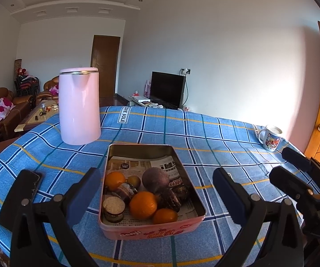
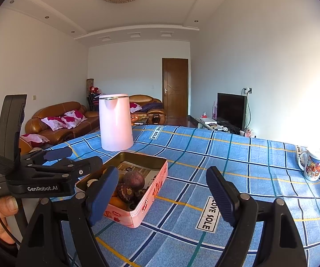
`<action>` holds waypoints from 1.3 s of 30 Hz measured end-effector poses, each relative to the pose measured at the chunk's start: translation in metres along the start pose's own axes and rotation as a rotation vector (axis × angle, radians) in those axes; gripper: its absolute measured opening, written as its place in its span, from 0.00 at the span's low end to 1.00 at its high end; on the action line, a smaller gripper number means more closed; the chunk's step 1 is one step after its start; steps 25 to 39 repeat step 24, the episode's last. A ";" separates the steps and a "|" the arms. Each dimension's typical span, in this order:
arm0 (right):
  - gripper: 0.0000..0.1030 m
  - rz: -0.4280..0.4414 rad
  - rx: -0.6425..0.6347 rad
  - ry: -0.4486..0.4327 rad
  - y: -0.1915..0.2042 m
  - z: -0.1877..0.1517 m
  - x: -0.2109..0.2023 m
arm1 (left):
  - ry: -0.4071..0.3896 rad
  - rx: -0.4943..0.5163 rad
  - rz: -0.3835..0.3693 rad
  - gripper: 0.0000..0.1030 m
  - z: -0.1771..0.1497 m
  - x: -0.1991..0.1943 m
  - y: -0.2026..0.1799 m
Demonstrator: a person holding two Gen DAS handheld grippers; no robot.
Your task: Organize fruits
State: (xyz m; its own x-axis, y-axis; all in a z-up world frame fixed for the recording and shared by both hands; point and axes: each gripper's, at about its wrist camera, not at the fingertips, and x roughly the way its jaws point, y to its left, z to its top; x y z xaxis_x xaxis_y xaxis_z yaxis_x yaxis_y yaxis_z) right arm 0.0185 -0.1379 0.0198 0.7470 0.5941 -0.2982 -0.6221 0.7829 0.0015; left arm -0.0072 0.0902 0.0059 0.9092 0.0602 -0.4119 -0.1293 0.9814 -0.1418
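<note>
A pink metal tin (image 1: 153, 231) sits on the blue checked tablecloth, lined with newspaper. It holds three oranges (image 1: 143, 204), a dark purple round fruit (image 1: 156, 179), a small olive fruit (image 1: 134, 181) and several wrapped snacks (image 1: 113, 207). My left gripper (image 1: 156, 197) is open and empty, its fingers on either side of the tin's near end. My right gripper (image 2: 163, 197) is open and empty, to the right of the tin (image 2: 147, 197). In the right wrist view the left gripper (image 2: 71, 159) shows at the tin's left side. The right gripper (image 1: 292, 169) shows at the left wrist view's right edge.
A tall pink kettle (image 1: 79, 106) stands behind the tin to the left. A patterned mug (image 1: 270, 138) stands near the table's far right edge. A dark phone (image 1: 34, 181) lies at the left. Sofas, a coffee table and a TV are beyond the table.
</note>
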 end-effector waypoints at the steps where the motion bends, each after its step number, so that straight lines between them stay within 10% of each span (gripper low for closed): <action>1: 0.80 0.000 0.000 0.000 -0.001 0.000 0.000 | 0.003 -0.001 -0.001 1.00 0.000 0.001 0.000; 39: 0.80 -0.009 0.001 0.015 -0.006 0.001 -0.001 | -0.017 0.020 -0.007 1.00 0.002 -0.002 -0.004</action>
